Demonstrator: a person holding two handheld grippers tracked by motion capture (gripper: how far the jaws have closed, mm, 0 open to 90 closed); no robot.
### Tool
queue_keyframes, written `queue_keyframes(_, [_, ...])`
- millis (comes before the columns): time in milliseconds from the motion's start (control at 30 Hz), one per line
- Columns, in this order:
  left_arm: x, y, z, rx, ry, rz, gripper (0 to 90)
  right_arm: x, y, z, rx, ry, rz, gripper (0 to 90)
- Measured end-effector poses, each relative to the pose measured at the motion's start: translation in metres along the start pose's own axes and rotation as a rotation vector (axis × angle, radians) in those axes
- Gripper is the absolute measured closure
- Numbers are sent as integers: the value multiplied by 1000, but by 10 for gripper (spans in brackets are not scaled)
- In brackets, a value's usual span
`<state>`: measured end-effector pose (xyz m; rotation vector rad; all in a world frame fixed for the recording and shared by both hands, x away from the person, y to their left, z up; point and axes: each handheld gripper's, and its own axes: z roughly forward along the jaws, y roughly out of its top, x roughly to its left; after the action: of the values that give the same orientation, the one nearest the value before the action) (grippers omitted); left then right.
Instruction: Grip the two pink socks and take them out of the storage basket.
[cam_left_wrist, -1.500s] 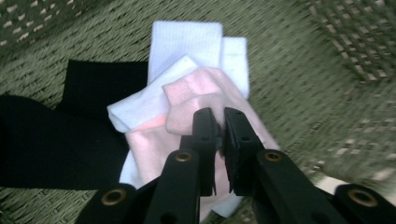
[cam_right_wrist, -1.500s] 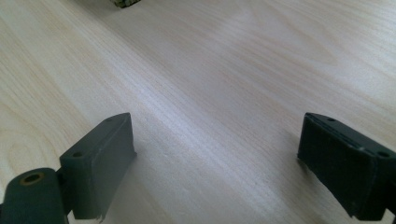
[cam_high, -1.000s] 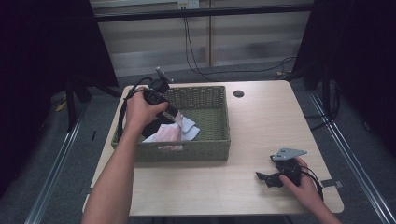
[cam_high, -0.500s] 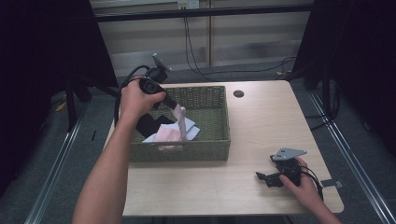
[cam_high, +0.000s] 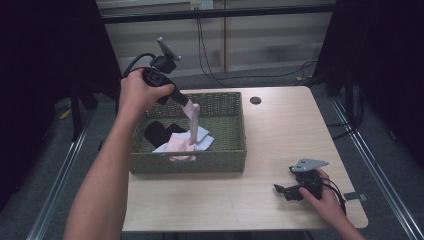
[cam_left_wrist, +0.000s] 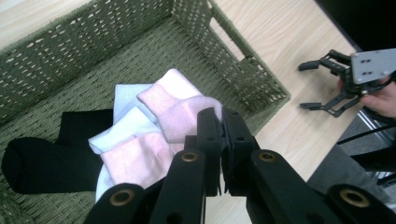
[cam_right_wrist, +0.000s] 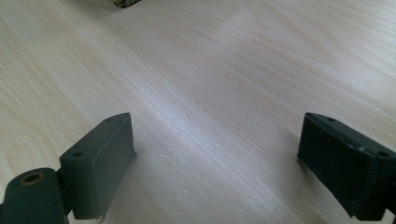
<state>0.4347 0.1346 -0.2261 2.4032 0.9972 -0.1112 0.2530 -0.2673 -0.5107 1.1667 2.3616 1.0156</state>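
Pink sock (cam_high: 192, 116) hangs from the left gripper (cam_high: 186, 103) in the high view. A moment ago that gripper was low inside the green woven basket (cam_high: 235, 156); now it is lifted up, and the sock dangles with its end near the pile below. That looks like the start of taking socks out. The right gripper (cam_high: 285, 190) has stayed on the tabletop (cam_high: 280, 130), well apart from the basket.

In the left gripper view, the jaws are pinched tight on the pink sock (cam_left_wrist: 187, 112). Below lie another pink sock (cam_left_wrist: 135, 161), a white sock (cam_left_wrist: 126, 126) and a black sock (cam_left_wrist: 42, 161).

In the right gripper view, the jaws are wide apart with nothing between them, just above bare wood.
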Motion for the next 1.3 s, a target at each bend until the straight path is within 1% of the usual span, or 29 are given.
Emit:
queue_keyframes(33, [-1,0,-3,1,-2,8,873,0,0,0,0,0,0,100])
queue_keyframes(133, [-4,0,-8,-5,-7,16,873,0,0,0,0,0,0,100])
queue_keyframes(167, [-7,1,-12,-8,-18,19,873,0,0,0,2,-1,3,100])
queue_keyframes(267, [-10,1,-16,-10,-16,26,872,0,0,0,0,0,-1,100])
queue_keyframes(300, [-14,1,-20,-13,-22,34,872,0,0,0,0,0,0,100])
queue_keyframes(333, [-14,1,-20,-13,-22,34,872,0,0,0,0,0,0,100])
queue_keyframes(433, [-22,2,-27,-10,-34,56,872,0,0,0,0,0,0,100])
queue_keyframes(533, [-27,3,-31,-14,-39,63,871,0,0,0,0,0,0,100])
queue_keyframes(600, [-33,2,-35,-2,-43,74,871,0,0,0,0,0,0,100])
queue_keyframes(700, [-39,0,-37,1,-57,87,871,0,0,0,0,0,0,100])
queue_keyframes(800, [-47,-3,-38,5,-68,111,871,0,0,0,0,0,0,100])
queue_keyframes(867, [-51,-5,-39,5,-75,133,871,0,0,0,0,0,0,100])
queue_keyframes(900, [-54,-6,-40,13,-74,149,871,0,0,0,0,0,0,100])
queue_keyframes(1000, [-61,-9,-41,15,-78,177,871,0,0,0,0,-1,0,100])
queue_keyframes(1167, [-69,-14,-41,17,-87,201,870,0,0,0,0,-1,0,100])
queue_keyframes(1200, [-71,-17,-41,16,-99,204,870,0,0,0,0,-1,-1,100])
queue_keyframes(1233, [-71,-17,-41,16,-99,204,870,0,0,0,0,-1,-1,100])
queue_keyframes(1300, [-75,-20,-39,19,-127,218,869,0,0,0,0,-1,0,100])
